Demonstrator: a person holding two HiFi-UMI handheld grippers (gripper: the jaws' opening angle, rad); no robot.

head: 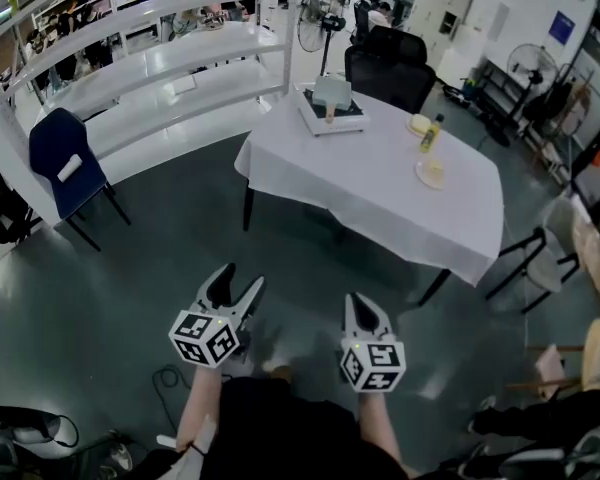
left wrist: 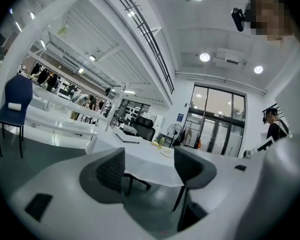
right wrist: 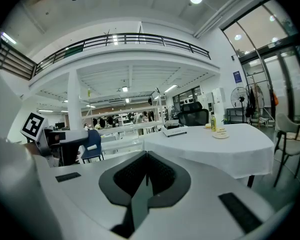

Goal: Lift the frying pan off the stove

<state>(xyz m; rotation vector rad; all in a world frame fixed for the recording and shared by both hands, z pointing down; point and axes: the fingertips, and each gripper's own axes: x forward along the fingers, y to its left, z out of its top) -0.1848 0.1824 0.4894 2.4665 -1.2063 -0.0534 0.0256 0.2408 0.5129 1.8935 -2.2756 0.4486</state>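
The frying pan [head: 332, 92], grey-green with a wooden handle, sits on a white stove [head: 330, 118] at the far end of a white-clothed table [head: 380, 193]. Both grippers hang low over the dark floor, well short of the table. My left gripper [head: 240, 276] is open with nothing between its jaws; in the left gripper view [left wrist: 149, 164] the table shows through the gap, with the stove [left wrist: 127, 135] small and far off. My right gripper [head: 361, 300] is shut and empty. The right gripper view [right wrist: 146, 171] shows the stove [right wrist: 176, 131] on the distant table.
A yellow bottle [head: 432, 133] and two small plates [head: 430, 173] stand on the table's right side. A black office chair [head: 390, 63] is behind the table, a blue chair [head: 65, 158] at left, white shelving [head: 160, 58] beyond, chairs [head: 540, 258] at right, and cables [head: 165, 378] on the floor.
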